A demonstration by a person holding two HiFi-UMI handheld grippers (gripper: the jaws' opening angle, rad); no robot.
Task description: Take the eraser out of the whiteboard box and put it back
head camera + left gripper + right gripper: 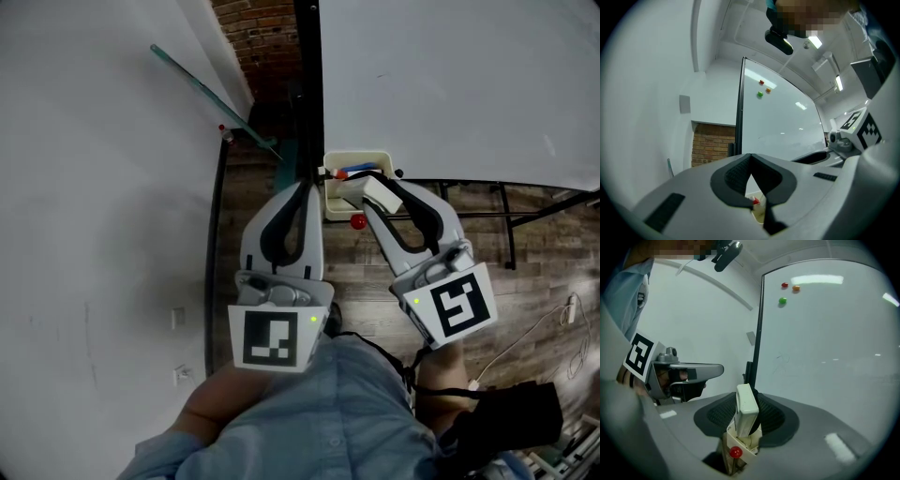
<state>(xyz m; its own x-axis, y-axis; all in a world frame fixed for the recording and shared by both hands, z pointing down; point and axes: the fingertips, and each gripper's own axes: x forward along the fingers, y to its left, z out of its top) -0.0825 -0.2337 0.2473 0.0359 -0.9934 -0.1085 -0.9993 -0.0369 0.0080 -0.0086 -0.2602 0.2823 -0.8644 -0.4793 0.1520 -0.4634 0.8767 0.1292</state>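
A cream whiteboard box [330, 161] hangs at the whiteboard's lower edge, with markers [353, 172] inside and a red-headed pin [357, 222] at its front. My right gripper [376, 193] is shut on a white eraser [382, 195] just over the box's near right corner. In the right gripper view the eraser [746, 409] stands upright between the pads, its lower end at the rim of the box [743, 448]. My left gripper [306, 185] is shut and empty, its tip beside the box's left side. Through its jaws I glimpse the box [759, 212].
The whiteboard [450, 84] stands on a black frame [506, 220] over wood flooring. Coloured magnets [782, 300] stick high on the board. A white wall [94, 187] fills the left side and brick [258, 37] shows behind. A cable [544, 328] lies on the floor at right.
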